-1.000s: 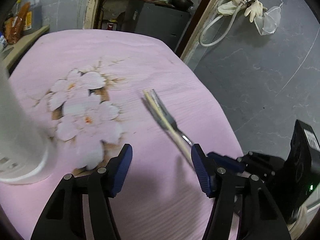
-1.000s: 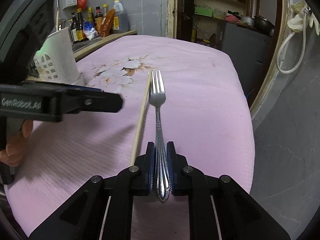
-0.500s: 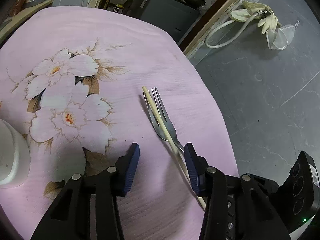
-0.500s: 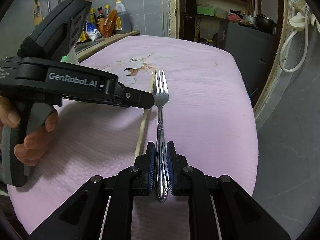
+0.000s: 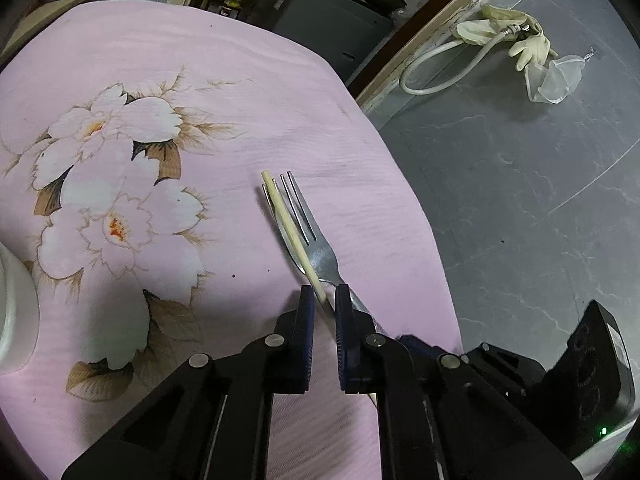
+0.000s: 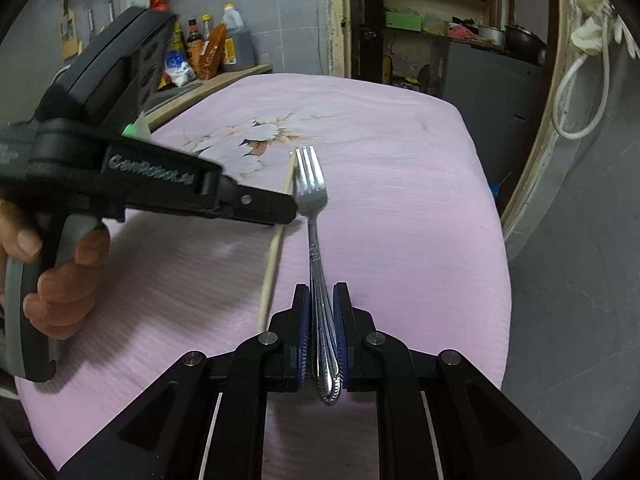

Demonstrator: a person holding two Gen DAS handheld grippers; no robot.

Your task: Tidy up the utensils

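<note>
A steel fork (image 6: 312,196) lies on the pink floral cloth (image 5: 240,80), and my right gripper (image 6: 322,296) is shut on its patterned handle. A pale wooden chopstick (image 5: 292,232) lies just left of the fork and, in the left wrist view, crosses its tines (image 5: 298,204). My left gripper (image 5: 323,292) points down over the chopstick's middle. Its jaws are closing, with the chopstick pinched between the blue pads. In the right wrist view the left gripper's finger (image 6: 264,204) covers part of the chopstick (image 6: 272,264). A hand (image 6: 60,280) holds its grip.
A white utensil holder (image 5: 12,312) stands at the cloth's left edge. The table's right edge (image 5: 400,184) drops to a grey floor. Bottles (image 6: 208,48) stand on a shelf behind. A hose and gloves (image 5: 500,40) hang by the doorway.
My left gripper came in over the chopstick and its wide-open jaws narrowed onto it. The right gripper kept still, holding the fork.
</note>
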